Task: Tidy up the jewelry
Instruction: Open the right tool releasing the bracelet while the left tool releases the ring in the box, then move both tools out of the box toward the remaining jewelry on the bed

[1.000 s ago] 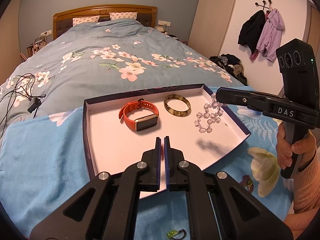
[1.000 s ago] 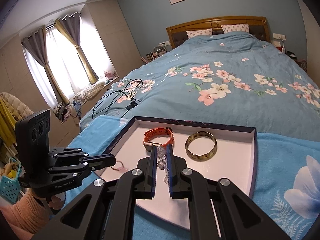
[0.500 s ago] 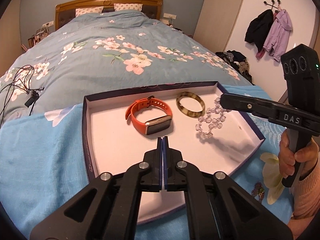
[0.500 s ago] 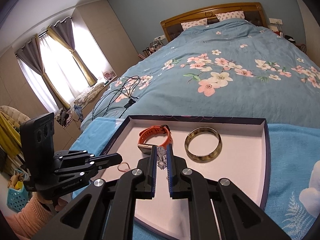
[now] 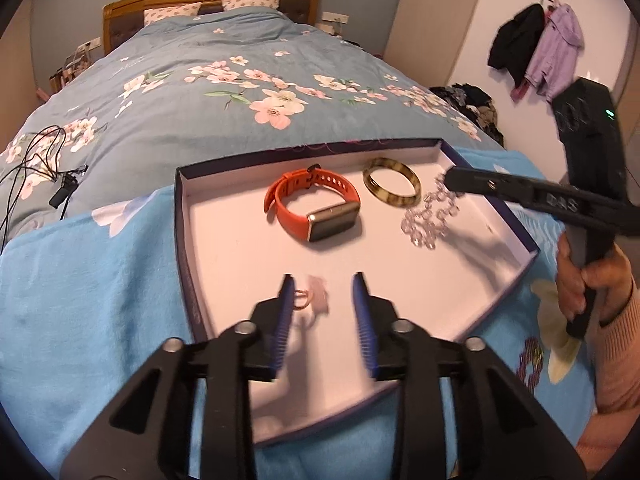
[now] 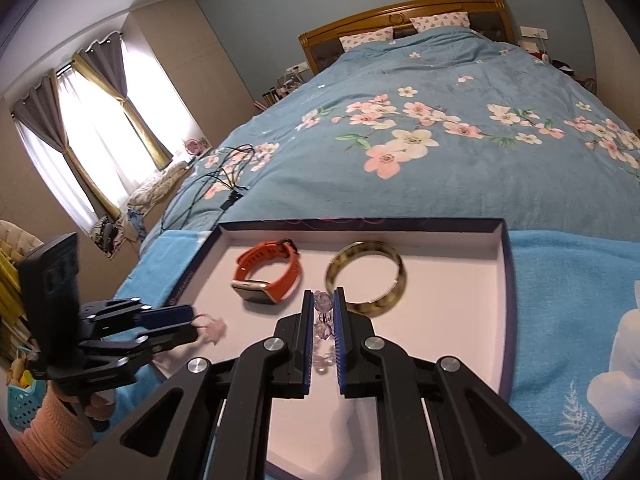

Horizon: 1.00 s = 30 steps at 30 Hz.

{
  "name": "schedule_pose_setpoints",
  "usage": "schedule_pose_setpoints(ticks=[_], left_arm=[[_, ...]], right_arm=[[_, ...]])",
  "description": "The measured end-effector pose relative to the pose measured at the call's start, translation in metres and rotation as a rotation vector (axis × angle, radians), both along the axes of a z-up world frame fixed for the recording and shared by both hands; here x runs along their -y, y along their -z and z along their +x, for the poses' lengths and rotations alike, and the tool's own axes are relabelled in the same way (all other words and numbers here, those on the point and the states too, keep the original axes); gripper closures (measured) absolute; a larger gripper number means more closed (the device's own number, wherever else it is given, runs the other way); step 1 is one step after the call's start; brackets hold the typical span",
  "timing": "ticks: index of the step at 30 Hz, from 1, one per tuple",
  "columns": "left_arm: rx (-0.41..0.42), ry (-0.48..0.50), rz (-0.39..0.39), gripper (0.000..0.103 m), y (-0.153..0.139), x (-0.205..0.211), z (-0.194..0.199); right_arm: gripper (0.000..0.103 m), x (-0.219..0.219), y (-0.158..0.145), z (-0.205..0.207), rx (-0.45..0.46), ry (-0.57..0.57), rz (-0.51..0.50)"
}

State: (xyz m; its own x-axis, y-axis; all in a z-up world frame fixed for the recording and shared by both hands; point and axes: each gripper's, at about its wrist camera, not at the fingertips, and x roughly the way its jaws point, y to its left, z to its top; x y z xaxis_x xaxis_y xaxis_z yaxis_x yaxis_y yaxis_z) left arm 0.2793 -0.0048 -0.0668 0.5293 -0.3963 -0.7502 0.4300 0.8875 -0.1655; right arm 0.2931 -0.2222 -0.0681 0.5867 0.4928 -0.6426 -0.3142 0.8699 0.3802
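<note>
One clear faceted bead bracelet [image 6: 323,312] (pale lilac), pinched by right gripper [image 6: 321,316]

I see a floral duvet [image 5: 224,80] over the wooden-headboard bed [image 6: 400,12], black cables [image 5: 36,164] lying on it, and jackets [image 5: 536,48] hanging on wall hooks.
</note>
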Motion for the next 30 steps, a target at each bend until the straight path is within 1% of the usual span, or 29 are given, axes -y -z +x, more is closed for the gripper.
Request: schedule_pose_setpoints(ticks=[2,4,6,8,10,11,13,15,19,20,21,22,23,25,26,28,30], left_arm=[[0.002,0.015,0.012,0.065,0.0,-0.001,-0.005],[-0.001,0.025,0.041,0.065,0.004,0.0,-0.007],[-0.007,0.031,0.071,0.067,0.008,0.005,-0.007],[-0.017,0.041,0.092,0.069,0.013,0.011,-0.006],[-0.028,0.037,0.104,0.074,0.016,0.015,-0.003],[-0.03,0.033,0.113,0.078,0.018,0.017,0.0],[-0.033,0.024,0.113,0.078,0.017,0.019,0.005],[-0.039,0.021,0.108,0.082,0.016,0.021,0.01],[-0.047,0.024,0.102,0.083,0.016,0.029,0.021],[-0.048,0.026,0.099,0.083,0.016,0.031,0.023],[-0.046,0.029,0.094,0.083,0.016,0.034,0.024],[-0.043,0.03,0.09,0.083,0.015,0.035,0.026],[-0.032,0.031,0.087,0.082,0.013,0.037,0.026],[-0.006,0.033,0.081,0.075,0.007,0.038,0.021],[0.005,0.033,0.075,0.069,0.005,0.038,0.018],[0.03,0.036,0.071,0.068,-0.002,0.035,0.009],[0.058,0.032,0.065,0.066,-0.011,0.03,-0.005]], right_arm=[[0.095,0.002,0.002,0.001,-0.001,0.01,-0.016],[0.093,0.004,0.005,0.001,-0.005,0.02,-0.031],[0.092,0.005,0.006,0.002,-0.006,0.028,-0.045],[0.089,0.007,0.007,0.003,-0.006,0.043,-0.06],[0.08,0.009,0.008,0.003,-0.008,0.059,-0.069],[0.079,0.01,0.007,0.002,-0.006,0.063,-0.072],[0.079,0.013,0.006,0.001,0.0,0.072,-0.072],[0.079,0.015,0.004,0.0,0.004,0.074,-0.069],[0.079,0.013,-0.004,-0.008,0.025,0.053,-0.074],[0.079,0.013,-0.006,-0.01,0.028,0.046,-0.075],[0.077,0.013,-0.008,-0.014,0.032,0.038,-0.074],[0.073,0.012,-0.01,-0.018,0.036,0.027,-0.073],[0.071,0.012,-0.012,-0.023,0.04,0.019,-0.072],[0.07,0.01,-0.018,-0.036,0.056,-0.014,-0.074],[0.069,0.009,-0.02,-0.043,0.066,-0.034,-0.08],[0.059,0.008,-0.023,-0.06,0.081,-0.071,-0.086],[0.058,0.006,-0.022,-0.078,0.079,-0.123,-0.099]])
